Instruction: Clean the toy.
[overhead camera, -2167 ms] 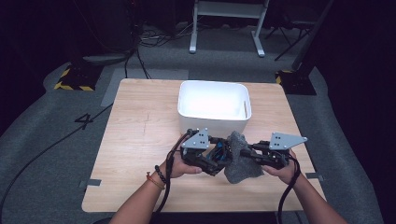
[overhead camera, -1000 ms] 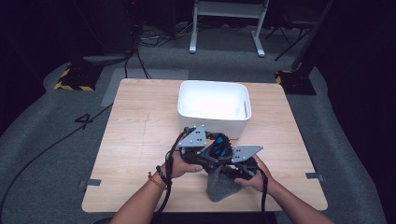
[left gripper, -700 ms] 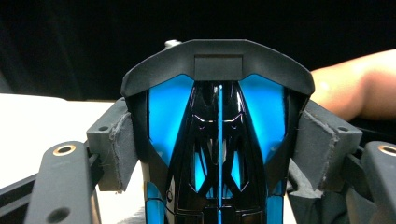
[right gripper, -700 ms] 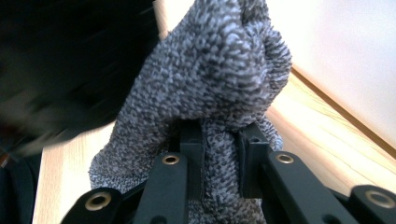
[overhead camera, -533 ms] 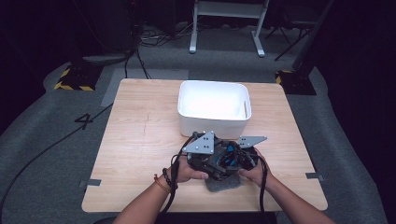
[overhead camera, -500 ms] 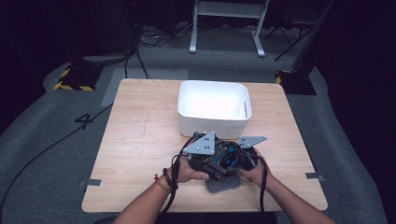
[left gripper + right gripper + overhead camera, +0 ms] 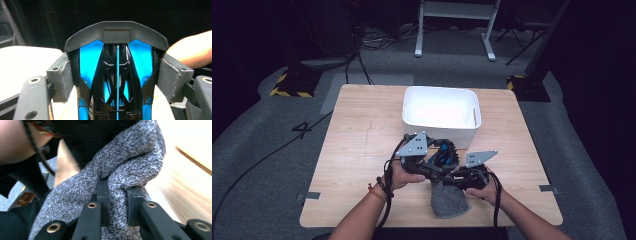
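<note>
A grey knitted cloth (image 7: pixel 447 201) hangs and lies near the table's front edge, below both hands. My right gripper (image 7: pixel 451 179) is shut on a fold of this cloth (image 7: pixel 130 162), the fold squeezed between its two pads (image 7: pixel 103 192). My left gripper (image 7: pixel 432 161) is shut on a black-and-blue object (image 7: pixel 443 156) just in front of the bin. In the left gripper view the object (image 7: pixel 117 62) sits between the grey pads (image 7: pixel 62 77), which press on its sides. The two grippers are close together, almost touching.
A white rectangular bin (image 7: pixel 412 117) stands on the wooden table (image 7: pixel 357 135) just beyond the grippers. Grey carpet, cables and a metal stand lie past the table's far edge. Bare wood stretches to the left and right of the hands.
My right gripper swung in from the right to beside the left one, pulling the cloth down toward the front edge. Over the last second both hands have barely shifted.
</note>
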Tool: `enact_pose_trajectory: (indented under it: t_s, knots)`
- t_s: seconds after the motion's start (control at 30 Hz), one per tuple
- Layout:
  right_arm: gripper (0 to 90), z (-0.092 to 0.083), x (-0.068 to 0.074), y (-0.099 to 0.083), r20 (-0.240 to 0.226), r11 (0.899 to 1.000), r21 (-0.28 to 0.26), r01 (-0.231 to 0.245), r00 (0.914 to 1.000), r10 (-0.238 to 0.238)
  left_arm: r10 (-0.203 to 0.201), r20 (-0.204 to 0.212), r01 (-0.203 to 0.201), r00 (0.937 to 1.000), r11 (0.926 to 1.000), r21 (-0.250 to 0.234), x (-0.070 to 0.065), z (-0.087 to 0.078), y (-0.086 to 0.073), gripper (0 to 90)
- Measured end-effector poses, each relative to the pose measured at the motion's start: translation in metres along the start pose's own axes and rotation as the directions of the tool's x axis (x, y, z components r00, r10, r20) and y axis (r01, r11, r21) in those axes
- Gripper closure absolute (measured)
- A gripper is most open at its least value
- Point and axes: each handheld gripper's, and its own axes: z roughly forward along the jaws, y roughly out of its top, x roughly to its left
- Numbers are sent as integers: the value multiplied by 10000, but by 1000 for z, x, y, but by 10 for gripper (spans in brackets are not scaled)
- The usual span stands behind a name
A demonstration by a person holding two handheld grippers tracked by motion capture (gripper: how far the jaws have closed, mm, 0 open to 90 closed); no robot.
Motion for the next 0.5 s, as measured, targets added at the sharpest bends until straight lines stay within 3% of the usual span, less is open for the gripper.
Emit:
enact_pose_trajectory:
  t_s: [0.17, 0.27, 0.5]
  knots:
    - [775, -20, 8, 4, -164, 9974, -565, 452, 9988, -462, -175, -285, 180, 9994, 9997, 186, 7, -2, -6, 252]
    - [774, -41, 8, 10, -22, 9896, -1277, 669, 9977, -677, -349, -5, 349, 9994, 9989, 302, 7, 2, -10, 252]
    - [775, -84, 10, 26, 1196, 9611, -2458, 1264, 9878, -993, -271, 629, 228, 9977, 9974, 688, -1, 16, -12, 251]
